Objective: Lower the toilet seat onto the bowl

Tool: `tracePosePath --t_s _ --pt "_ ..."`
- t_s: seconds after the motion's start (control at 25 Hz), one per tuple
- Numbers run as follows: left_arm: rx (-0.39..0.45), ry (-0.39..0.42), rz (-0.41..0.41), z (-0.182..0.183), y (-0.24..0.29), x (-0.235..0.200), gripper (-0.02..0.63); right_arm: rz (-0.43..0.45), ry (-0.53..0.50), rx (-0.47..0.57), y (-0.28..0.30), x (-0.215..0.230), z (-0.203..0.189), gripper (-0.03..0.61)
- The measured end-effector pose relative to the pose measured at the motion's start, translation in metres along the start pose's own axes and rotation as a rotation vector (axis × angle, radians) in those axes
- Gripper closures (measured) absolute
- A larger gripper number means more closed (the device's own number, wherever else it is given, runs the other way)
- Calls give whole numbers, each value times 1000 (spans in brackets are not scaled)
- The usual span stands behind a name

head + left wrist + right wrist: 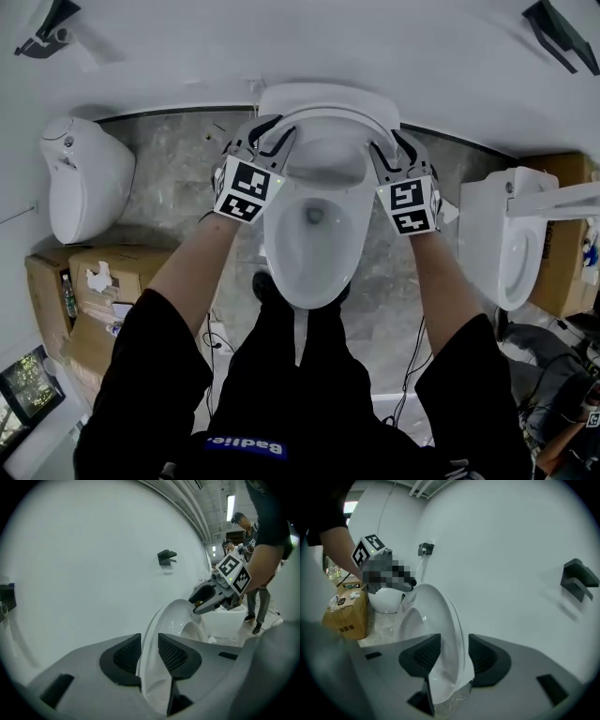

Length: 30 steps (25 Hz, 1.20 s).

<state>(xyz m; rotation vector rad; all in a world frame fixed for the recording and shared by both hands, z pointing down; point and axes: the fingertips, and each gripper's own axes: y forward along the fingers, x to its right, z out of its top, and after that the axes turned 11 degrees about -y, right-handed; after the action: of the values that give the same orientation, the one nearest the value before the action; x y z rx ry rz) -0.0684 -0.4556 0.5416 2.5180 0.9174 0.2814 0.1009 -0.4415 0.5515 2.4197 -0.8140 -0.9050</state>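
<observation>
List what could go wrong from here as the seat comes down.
1. The glossy toilet seat is pinched only at its rim by the left gripper and right gripper; it might slip and slam onto the bowl.
2. If one side drops faster, the seat could twist.
3. Each gripper has a jaw under the seat that may get trapped against the bowl.

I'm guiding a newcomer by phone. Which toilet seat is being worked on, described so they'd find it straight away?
Three white toilets stand along the white wall; take the middle toilet, between the person's arms. Its toilet seat is half raised. Unlike its neighbours', it has the left gripper and the right gripper on opposite sides of its rim.
</observation>
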Motion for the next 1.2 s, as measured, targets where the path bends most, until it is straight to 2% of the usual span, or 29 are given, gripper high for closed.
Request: tracePosePath --t_s 0.24,0.44,1.2 --pt "-58 70 -12 -17 16 -2 511 -2 -57 -3 14 -4 -6 416" --pt "-49 111 -4 -17 16 -1 512 -25 -67 17 12 -5 -6 420" --pt "-40 141 -22 -25 -23 29 514 -40 -80 23 -29 -31 -6 440"
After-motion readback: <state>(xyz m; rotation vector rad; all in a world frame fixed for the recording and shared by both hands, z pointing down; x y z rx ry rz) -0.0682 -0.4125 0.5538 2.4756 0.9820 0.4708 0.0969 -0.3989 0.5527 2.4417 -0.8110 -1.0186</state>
